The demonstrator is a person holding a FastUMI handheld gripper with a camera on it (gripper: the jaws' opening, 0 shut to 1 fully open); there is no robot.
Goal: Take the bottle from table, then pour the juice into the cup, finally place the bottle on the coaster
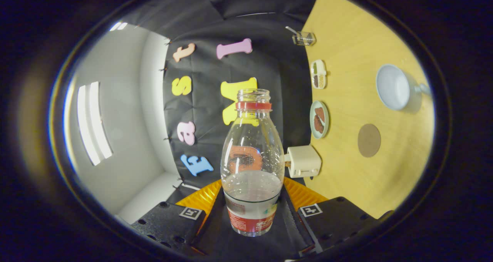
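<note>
My gripper (252,215) is shut on a clear plastic bottle (252,150), and both fingers (173,219) press on its red-labelled base. The bottle has a red neck ring and no cap, and its mouth points away from the fingers toward the black wall. A pale fill sits in its lower part, near the fingers. The view is rolled, so the wooden table (358,185) stands to the right of the bottle. On it a white cup (393,86) shows its open mouth, and a round brown coaster (369,140) lies between the cup and my right finger.
Along the table's wall edge stand a cream toaster (304,161) just right of the bottle, a plate of brown pieces (319,119), a small divided dish (318,74) and a glass with a spoon (304,38). A white surface with light panels (94,123) lies left.
</note>
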